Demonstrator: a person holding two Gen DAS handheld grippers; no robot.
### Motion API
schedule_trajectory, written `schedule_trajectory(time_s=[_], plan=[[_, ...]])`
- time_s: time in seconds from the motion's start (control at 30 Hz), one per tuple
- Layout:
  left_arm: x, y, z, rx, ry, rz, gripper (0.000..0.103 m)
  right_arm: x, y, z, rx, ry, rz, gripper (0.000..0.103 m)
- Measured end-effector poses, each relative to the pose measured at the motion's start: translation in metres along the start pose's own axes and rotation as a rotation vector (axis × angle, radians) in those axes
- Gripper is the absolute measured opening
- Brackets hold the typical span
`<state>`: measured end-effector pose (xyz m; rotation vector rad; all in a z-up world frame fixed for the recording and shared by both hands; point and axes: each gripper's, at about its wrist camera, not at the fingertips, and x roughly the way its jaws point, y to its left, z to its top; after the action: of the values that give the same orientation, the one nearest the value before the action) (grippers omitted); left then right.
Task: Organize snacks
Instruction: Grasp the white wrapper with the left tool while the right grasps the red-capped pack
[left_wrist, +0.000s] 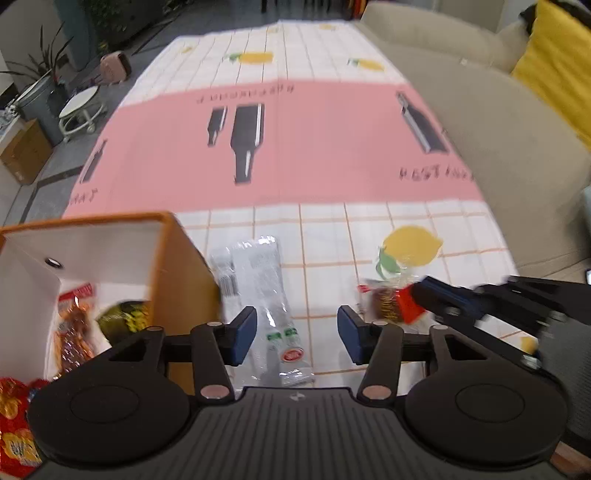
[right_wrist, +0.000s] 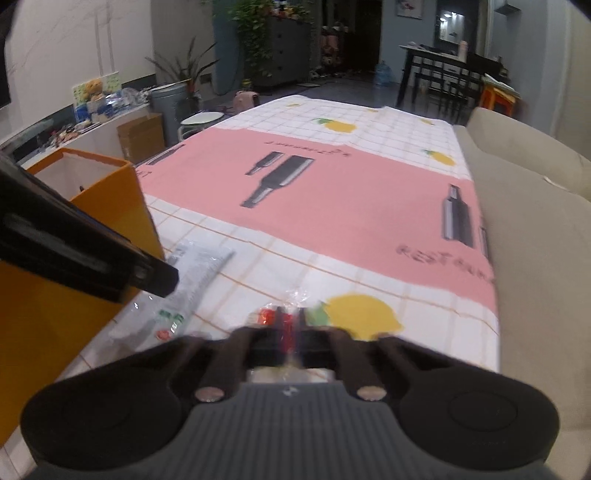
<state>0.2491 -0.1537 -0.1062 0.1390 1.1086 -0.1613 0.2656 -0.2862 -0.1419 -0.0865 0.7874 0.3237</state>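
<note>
Checked tablecloth (left_wrist: 317, 236); crinkly clear packet (left_wrist: 266, 295) centre between spread left gripper (left_wrist: 297, 334); right gripper (right_wrist: 291, 328) pinching red-wrapped snack (left_wrist: 395, 304); orange box (left_wrist: 177, 258) left.

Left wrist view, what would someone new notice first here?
The orange box, open at near left, already holds wrapped snacks. A long clear packet lies on the table beside it, under the open left gripper. To the right, the right gripper is shut on a small red-wrapped snack near a printed lemon.

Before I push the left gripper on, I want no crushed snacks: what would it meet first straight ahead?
Probably the long clear snack packet lying on the tablecloth between the left gripper's open jaws; depth is unclear.
</note>
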Motion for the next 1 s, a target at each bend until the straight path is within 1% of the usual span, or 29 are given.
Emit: schedule_trajectory(time_s=[0.07,0.17,0.23,0.37,0.4,0.43,0.47,0.5,0.57,0.63,0.7,0.77,1.0], plan=[[0.012,-0.012,-0.001,0.014,0.019,0.029,0.064,-0.006,-0.008,-0.006,0.031,0.005,0.008,0.0],[0.028,-0.025,-0.004,0.052,0.021,0.135,0.066,-0.011,-0.014,-0.012,0.042,-0.004,0.007,0.0],[0.037,-0.029,-0.006,0.068,0.027,0.185,0.068,-0.012,-0.016,-0.015,0.048,-0.01,0.016,0.0],[0.05,-0.031,-0.01,0.086,0.036,0.28,0.067,-0.011,-0.019,-0.018,0.06,-0.019,0.022,0.0],[0.052,-0.029,-0.011,0.083,0.04,0.287,0.065,-0.011,-0.02,-0.018,0.068,-0.02,0.021,0.0],[0.052,-0.028,-0.013,0.076,0.04,0.284,0.057,-0.012,-0.021,-0.019,0.076,-0.02,0.022,0.0],[0.051,-0.026,-0.015,0.066,0.025,0.27,0.044,-0.012,-0.022,-0.019,0.083,-0.02,0.023,0.0],[0.05,-0.026,-0.016,0.062,0.026,0.264,0.038,-0.012,-0.023,-0.02,0.085,-0.02,0.023,0.0],[0.048,-0.025,-0.018,0.059,0.023,0.247,0.021,-0.013,-0.023,-0.02,0.083,-0.02,0.021,0.0],[0.046,-0.025,-0.02,0.07,0.006,0.228,0.013,-0.014,-0.022,-0.021,0.084,-0.02,0.018,0.0],[0.043,-0.024,-0.023,0.07,-0.001,0.202,0.008,-0.014,-0.022,-0.021,0.091,-0.019,0.018,0.0],[0.039,-0.02,-0.026,0.058,-0.005,0.16,0.002,-0.015,-0.021,-0.022,0.094,-0.018,0.016,0.0],[0.027,-0.019,-0.046,0.043,-0.035,0.014,0.001,-0.023,-0.02,-0.028,0.105,0.013,0.017,0.0]])
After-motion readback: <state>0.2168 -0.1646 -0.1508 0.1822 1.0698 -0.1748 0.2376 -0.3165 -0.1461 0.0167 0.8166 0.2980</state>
